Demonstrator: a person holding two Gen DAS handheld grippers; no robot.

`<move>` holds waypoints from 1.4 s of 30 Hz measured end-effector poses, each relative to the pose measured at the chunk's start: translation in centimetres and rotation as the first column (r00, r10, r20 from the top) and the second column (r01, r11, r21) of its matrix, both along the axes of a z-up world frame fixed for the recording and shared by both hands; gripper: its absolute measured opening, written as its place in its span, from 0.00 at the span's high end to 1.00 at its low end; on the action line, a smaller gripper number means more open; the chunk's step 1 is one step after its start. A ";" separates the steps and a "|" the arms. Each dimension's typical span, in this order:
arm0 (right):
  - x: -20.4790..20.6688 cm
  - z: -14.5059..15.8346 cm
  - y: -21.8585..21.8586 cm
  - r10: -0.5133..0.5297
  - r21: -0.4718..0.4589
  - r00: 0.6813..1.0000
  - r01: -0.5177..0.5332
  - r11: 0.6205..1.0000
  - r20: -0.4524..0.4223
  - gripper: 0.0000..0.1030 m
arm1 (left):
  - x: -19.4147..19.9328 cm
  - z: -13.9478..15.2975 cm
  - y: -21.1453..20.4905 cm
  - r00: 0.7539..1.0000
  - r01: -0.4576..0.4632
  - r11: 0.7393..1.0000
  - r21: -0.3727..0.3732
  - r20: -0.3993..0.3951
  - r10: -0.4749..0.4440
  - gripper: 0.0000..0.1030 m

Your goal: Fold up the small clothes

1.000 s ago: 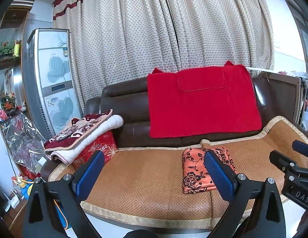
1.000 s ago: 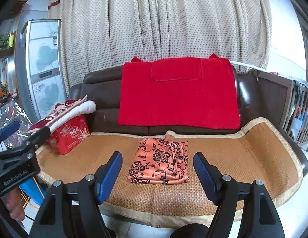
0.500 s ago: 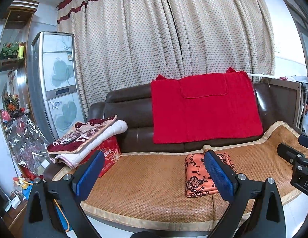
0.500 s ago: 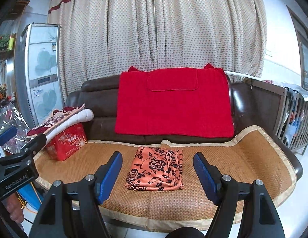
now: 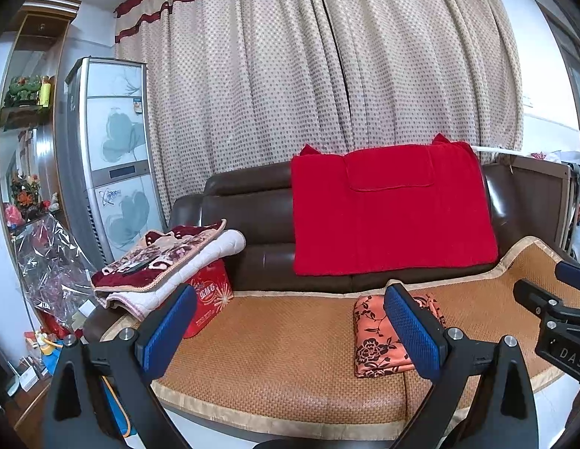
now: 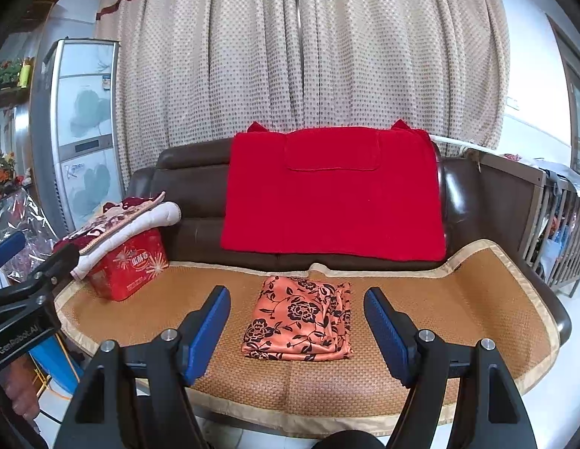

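Both grippers have pulled back from the sofa since a second ago, so the folded orange floral garment (image 6: pixel 303 320) now looks farther away. It lies flat on the woven mat (image 6: pixel 458 299) covering the sofa seat, below the red blanket (image 6: pixel 333 191) on the backrest. Left gripper (image 5: pixel 290 333) and right gripper (image 6: pixel 297 331) hang in the air with jaws wide apart, holding nothing. A red box (image 6: pixel 131 267) under folded quilts stands at the left end.

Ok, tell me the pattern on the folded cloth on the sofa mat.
Folded cloth: orange with black flowers and vines; clearest in the right wrist view.
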State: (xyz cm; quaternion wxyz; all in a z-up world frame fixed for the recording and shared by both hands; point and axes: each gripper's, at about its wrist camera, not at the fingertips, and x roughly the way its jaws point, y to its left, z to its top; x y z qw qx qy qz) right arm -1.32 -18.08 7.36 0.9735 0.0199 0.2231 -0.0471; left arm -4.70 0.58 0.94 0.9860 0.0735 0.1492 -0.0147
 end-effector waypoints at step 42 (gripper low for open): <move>12.0 -4.0 -0.8 0.011 0.015 0.991 -0.009 1.000 -0.131 0.25 | 11.6 -3.4 -3.2 0.990 -0.010 1.000 -0.018 -0.142 0.007 0.03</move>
